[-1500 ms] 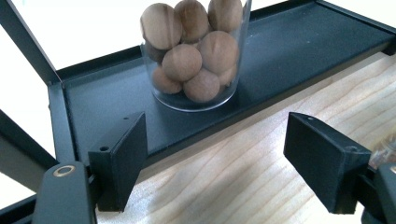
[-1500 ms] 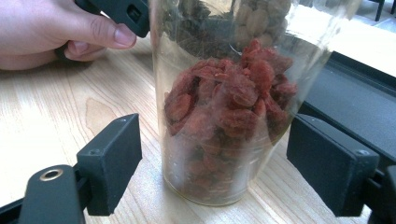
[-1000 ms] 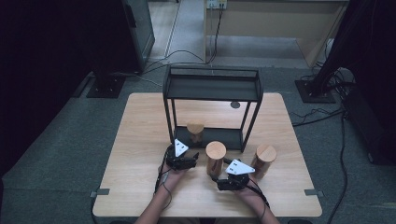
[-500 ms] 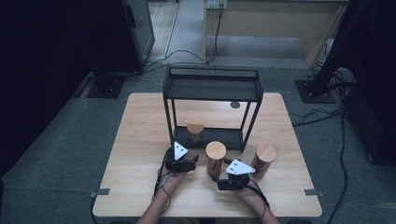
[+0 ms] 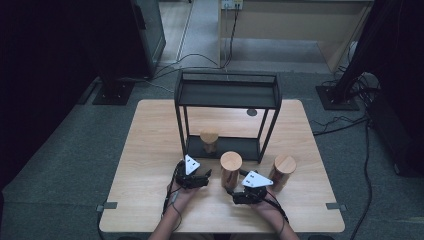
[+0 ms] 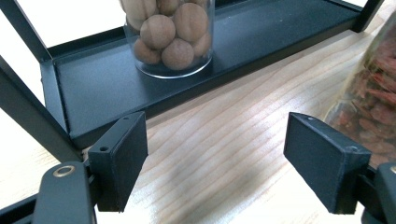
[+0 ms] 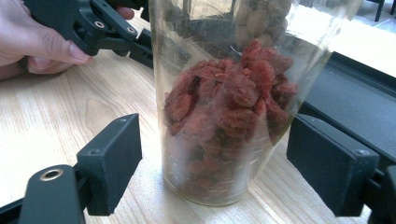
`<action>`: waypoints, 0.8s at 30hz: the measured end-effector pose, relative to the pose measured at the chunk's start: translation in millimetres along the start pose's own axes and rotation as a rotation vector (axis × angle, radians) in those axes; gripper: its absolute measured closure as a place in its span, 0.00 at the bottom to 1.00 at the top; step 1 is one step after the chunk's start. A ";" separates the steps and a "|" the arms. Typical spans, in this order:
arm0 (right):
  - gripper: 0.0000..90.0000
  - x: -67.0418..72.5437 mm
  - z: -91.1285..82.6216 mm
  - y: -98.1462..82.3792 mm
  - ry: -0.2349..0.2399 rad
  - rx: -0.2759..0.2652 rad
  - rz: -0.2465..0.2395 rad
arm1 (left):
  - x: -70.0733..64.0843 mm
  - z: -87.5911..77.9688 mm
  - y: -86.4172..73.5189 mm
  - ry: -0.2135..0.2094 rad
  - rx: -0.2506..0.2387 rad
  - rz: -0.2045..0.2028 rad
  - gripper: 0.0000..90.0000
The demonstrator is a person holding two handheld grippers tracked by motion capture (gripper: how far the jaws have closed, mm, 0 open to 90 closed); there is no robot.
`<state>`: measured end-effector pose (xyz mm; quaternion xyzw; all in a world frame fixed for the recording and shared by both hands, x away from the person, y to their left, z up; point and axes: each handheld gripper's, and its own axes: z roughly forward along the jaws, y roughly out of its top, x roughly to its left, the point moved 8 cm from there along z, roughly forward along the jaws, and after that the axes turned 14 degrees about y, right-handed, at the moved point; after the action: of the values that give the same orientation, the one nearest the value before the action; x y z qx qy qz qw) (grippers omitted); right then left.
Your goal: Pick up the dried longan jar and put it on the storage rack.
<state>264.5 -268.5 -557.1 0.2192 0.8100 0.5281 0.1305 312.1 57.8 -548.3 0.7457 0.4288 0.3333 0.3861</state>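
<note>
The right tool [image 7: 215,172] is framing the berry jar [image 7: 229,107], jaws spread, not pinching. The left tool [image 6: 215,163] is idling, spread and empty. Next move likely: squeeze squarely, then lift.

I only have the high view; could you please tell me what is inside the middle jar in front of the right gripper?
Observer: The middle jar holds red dried berries.
Operator: Is the right gripper clamped on it?
Observer: No. The right gripper has its jaws open on either side of the jar and is not clamping it.
Operator: And the jar on the shelf?
Observer: The jar on the shelf holds round brown balls, perhaps nuts.
</note>
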 end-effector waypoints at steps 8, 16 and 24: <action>0.20 0.1 0.1 0.0 0.000 0.000 -0.001 | -1.7 -6.4 -3.4 0.003 0.000 0.010 0.24; 0.20 0.2 0.0 -0.1 0.002 -0.001 -0.003 | -2.8 -13.0 -6.9 0.000 -0.002 0.021 0.24; 0.20 -0.3 -0.1 -0.1 0.004 -0.001 0.000 | -3.2 -20.1 -11.1 0.003 -0.011 0.016 0.24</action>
<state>264.7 -268.8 -557.2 0.2182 0.8100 0.5289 0.1287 289.9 64.5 -548.7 0.7465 0.4213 0.3398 0.3871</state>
